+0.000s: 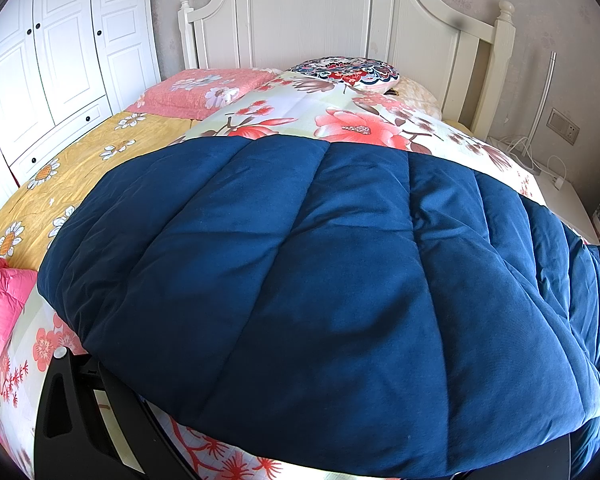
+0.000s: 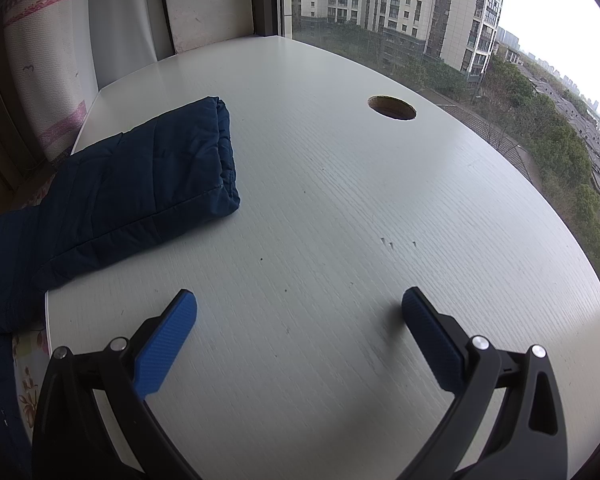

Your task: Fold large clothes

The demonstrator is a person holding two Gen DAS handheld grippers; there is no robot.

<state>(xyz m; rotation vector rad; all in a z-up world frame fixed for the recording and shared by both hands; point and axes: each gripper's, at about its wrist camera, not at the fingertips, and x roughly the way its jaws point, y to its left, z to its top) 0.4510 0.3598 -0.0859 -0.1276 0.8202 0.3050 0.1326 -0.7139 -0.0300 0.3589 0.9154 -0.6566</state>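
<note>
Where the navy padded coat (image 1: 320, 280) spreads over the floral quilt (image 1: 360, 120) on the bed, it buries our left gripper (image 1: 300, 452); only its left arm shows, so we cannot tell its state. Farther right, one sleeve (image 2: 140, 188) rests on the white desk (image 2: 380, 220), near our right gripper (image 2: 299, 308), spread wide and released.

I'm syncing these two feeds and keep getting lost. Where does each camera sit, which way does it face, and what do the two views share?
Left wrist: on the left tongs, low over the bed, facing the headboard; the navy coat covers its fingertips.
Right wrist: on the right tongs, facing the window across a white desk; both blue pads show, spread apart, holding nothing.
Shared: apparently the same coat, whose sleeve lies on the desk.
</note>
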